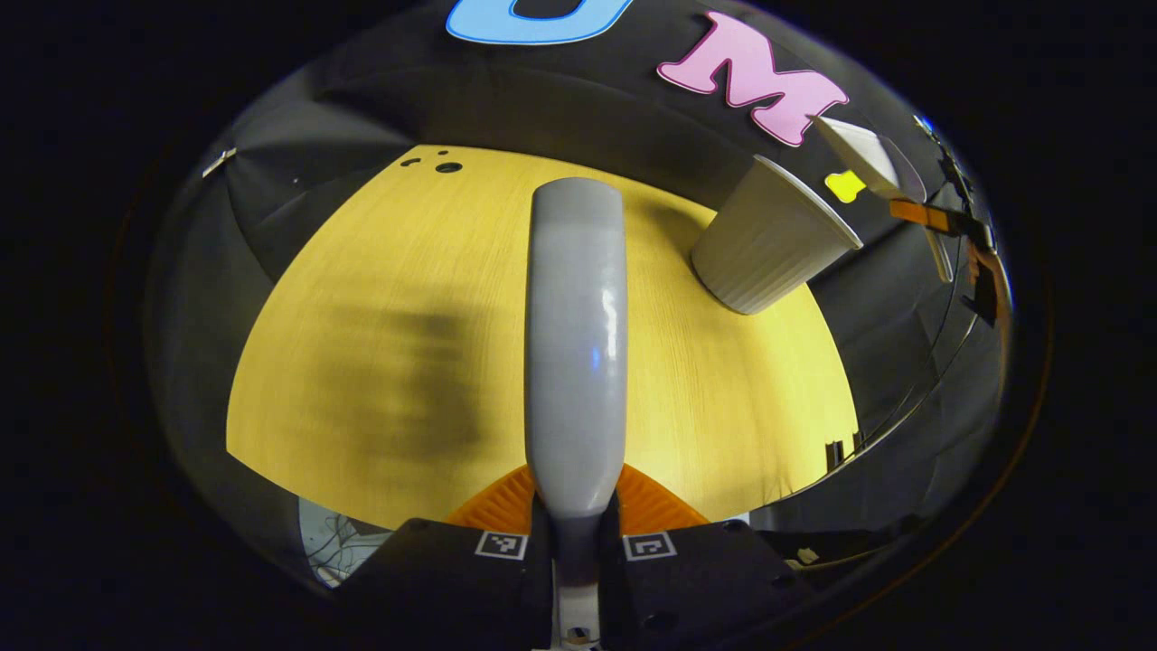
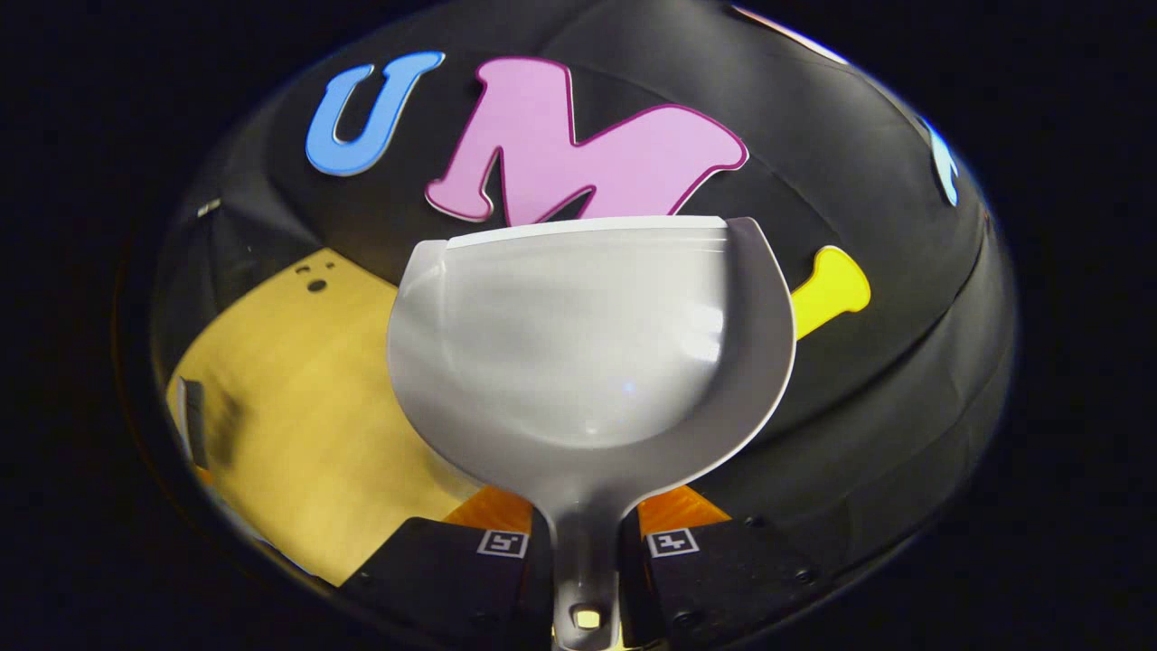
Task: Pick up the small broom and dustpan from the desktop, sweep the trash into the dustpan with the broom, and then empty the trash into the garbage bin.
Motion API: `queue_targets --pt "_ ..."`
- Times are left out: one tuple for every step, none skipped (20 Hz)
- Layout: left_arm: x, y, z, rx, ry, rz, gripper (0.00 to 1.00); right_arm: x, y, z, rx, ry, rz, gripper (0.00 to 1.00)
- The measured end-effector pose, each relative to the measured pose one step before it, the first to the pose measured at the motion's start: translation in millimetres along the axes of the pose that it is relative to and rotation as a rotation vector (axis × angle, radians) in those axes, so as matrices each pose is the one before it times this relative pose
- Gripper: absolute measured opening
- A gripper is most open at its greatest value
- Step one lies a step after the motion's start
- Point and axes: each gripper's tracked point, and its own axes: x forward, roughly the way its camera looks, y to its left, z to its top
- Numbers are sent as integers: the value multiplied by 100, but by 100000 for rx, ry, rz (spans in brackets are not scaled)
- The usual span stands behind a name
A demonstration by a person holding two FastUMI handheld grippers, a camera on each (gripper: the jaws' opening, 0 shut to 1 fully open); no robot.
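in the left gripper view, the left gripper (image 1: 576, 533) has its jaws clenched on the grey handle of the small broom (image 1: 576, 344), which juts forward above the yellow wood surface (image 1: 362, 271). to the right stands the white ribbed garbage bin (image 1: 768, 240), near the surface's far edge. the broom looks light, stiff and glossy, so a grip low on the handle suits it, though the smooth plastic could slip. in the right gripper view, the right gripper (image 2: 583, 542) has its jaws clamped on the narrow neck of the grey dustpan (image 2: 587, 344), held off the surface, its scoop bare of trash. it seems light and rigid, best gripped at that neck.
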Motion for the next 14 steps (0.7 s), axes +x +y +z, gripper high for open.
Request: queue_targets --pt "113 294 119 1031 -1170 1778 24 -891 1090 295 2953 -809 3947 33" --pt "29 309 149 818 -1005 1586 24 -1175 1425 -140 2187 -455 4007 33" --pt "-6 273 192 597 -671 1177 24 -936 1428 -267 2052 253 4361 33" --pt "-80 356 185 457 -306 1091 24 -472 1703 -145 1834 1418 5291 33" --pt "533 1178 176 376 8 661 24 -615 2002 -228 2163 1621 5847 33" --pt "499 783 51 441 466 659 24 -616 2290 -598 2383 1269 6239 33" --pt "398 349 13 453 542 748 24 -614 2403 -634 2640 861 5733 33" --pt "306 585 79 392 306 1094 27 -397 2645 -1039 1786 1074 5129 33" --pt "240 581 -42 2 532 922 24 312 1956 -877 1006 1447 4006 33" --pt "260 457 -65 -226 388 299 24 323 1591 -1093 974 1501 2828 33" --pt "193 430 92 -377 210 454 27 568 1223 -1092 1343 2078 2367 33" --pt "173 490 118 -344 69 213 24 582 1169 -1755 1990 2721 1984 33" --pt "208 276 -60 -283 234 180 27 1075 649 -1650 2435 3172 1427 33" --pt "154 391 -55 -161 405 168 24 1471 437 -1968 2760 3248 789 33"
